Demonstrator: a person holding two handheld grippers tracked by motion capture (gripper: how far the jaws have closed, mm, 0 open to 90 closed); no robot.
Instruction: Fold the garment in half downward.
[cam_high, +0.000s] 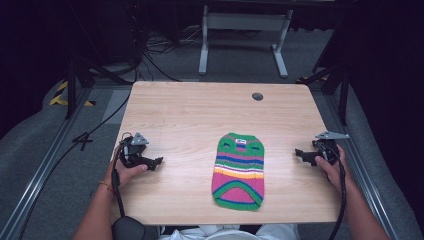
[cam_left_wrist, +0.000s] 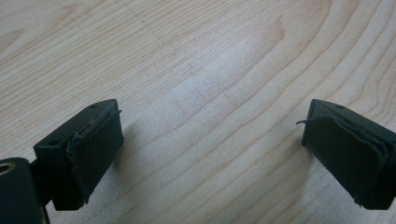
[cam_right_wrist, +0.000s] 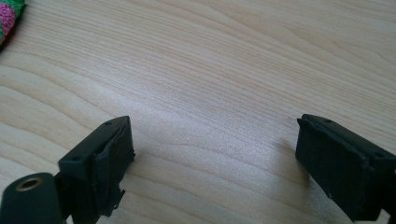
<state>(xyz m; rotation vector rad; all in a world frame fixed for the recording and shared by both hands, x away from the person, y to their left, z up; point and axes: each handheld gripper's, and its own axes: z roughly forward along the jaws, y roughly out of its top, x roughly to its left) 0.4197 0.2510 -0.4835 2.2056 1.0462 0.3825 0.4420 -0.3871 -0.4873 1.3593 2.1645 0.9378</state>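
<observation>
From above, my left claw (cam_high: 159, 161) rests on the table (cam_high: 190, 110) at nine o'clock of the sweater (cam_high: 239, 171), my right claw (cam_high: 298, 154) at three o'clock, both well apart from it. Along my left claw (cam_left_wrist: 210, 135), the jaws are spread over bare wood. Along my right claw (cam_right_wrist: 215, 149), the jaws are spread too, with the sweater (cam_right_wrist: 8, 18) at eleven o'clock.

Your left gripper (cam_high: 156, 162) rests low at the left, jaws spread wide with nothing between them. Your right gripper (cam_high: 300, 154) sits opposite, jaws equally parted, both pointing inward, forearms reaching up from below.
</observation>
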